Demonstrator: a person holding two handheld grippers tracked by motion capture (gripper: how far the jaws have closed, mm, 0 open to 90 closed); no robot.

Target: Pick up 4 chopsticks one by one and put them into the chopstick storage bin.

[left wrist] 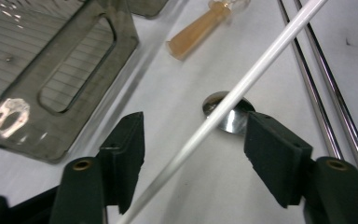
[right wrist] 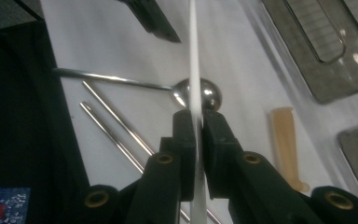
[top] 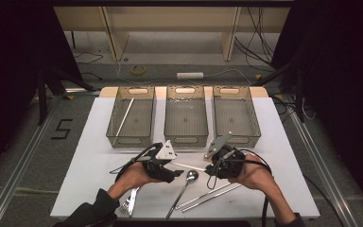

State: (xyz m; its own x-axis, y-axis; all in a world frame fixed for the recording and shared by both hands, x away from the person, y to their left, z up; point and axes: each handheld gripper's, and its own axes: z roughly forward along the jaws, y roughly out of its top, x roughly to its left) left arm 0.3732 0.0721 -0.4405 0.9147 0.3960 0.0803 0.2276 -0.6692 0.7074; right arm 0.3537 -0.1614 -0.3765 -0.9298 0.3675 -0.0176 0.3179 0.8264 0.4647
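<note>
My right gripper (right wrist: pixel 196 123) is clamped on the white chopstick (right wrist: pixel 194 60), which I hold above the white table (top: pixel 99 142) in front of the middle bin (top: pixel 185 124), just over the bowl of the spoon (right wrist: pixel 204 93). My left gripper (left wrist: pixel 193 144) stands wide apart, the chopstick running between its pads without touching either, and the two metal chopsticks (left wrist: pixel 321 93) lie on the table beside it

The high view looks forward and down on the whole white bench (top: pixel 99 156) from above the person's side. Each gripper view rides close over the bench, looking along its own jaws; both share the spoon (left wrist: pixel 228 114) and the white chopstick (right wrist: pixel 194 70).
</note>
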